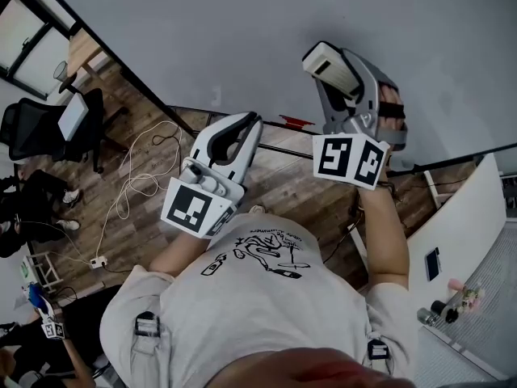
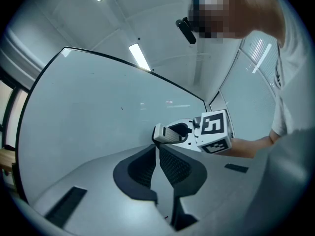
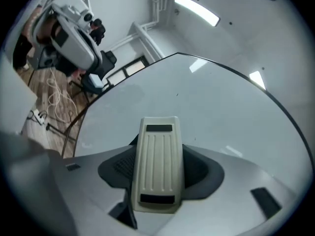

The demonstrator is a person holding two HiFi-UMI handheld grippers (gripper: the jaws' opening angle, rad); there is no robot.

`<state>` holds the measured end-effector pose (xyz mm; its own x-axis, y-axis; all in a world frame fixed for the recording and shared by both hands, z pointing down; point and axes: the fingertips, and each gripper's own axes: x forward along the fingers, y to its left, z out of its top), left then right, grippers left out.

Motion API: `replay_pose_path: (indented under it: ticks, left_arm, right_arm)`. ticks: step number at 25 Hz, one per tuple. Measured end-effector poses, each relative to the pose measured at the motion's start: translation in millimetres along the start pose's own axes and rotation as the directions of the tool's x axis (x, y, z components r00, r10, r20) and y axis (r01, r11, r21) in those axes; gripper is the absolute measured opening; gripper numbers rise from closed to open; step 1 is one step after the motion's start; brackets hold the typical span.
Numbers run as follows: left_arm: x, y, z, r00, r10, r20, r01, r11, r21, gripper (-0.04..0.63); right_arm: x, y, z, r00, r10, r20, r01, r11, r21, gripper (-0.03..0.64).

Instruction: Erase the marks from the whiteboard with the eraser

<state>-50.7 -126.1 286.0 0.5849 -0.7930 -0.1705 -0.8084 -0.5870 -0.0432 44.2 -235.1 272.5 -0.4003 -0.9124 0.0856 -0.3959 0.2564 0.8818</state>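
The right arm reaches up and forward, raising the right gripper [image 1: 354, 75] higher than the left gripper [image 1: 249, 124], which sits lower on a bent arm nearer the chest. Both point toward the whiteboard [image 1: 242, 31]. The right gripper is clamped on the cream ribbed eraser [image 3: 158, 163]. Its long axis runs along the jaws, with the far end aimed at the board, close to it; I cannot tell whether it touches. The left gripper's jaws are pressed together at their tips, with nothing between them.
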Motion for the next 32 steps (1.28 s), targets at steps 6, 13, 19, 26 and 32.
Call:
replay_pose_path:
  ticks: [6,13,19,26,32]
  left_arm:
    - [1,-1,-3,1.000,-0.005,-0.013,0.005,1.000,-0.011,0.038]
    - [7,-11,-10,0.999,-0.031,-0.033,0.030,0.999,-0.021,0.038]
    - [10,-22,-11,0.998,-0.050,-0.035,0.049,0.998,-0.032,0.038]
    - [12,-32,-18,0.997,-0.063,-0.043,0.060,0.997,-0.056,0.038]
    - [14,-38,-23,0.997,-0.065,-0.049,0.062,0.995,-0.073,0.038]
  right_arm:
    - [-42,16,9,0.985,0.056,0.165,-0.110,0.934,0.339,0.256]
    - [-84,20,-1,0.965,-0.006,0.263,-0.177,0.724,0.667,0.258]
    - [-119,24,-18,0.956,-0.016,0.292,-0.211,0.654,0.727,0.258]
    - [-151,17,-31,0.945,-0.079,0.317,-0.227,0.539,0.811,0.258]
    - [-171,13,-46,0.954,-0.096,0.285,-0.199,0.509,0.837,0.258]
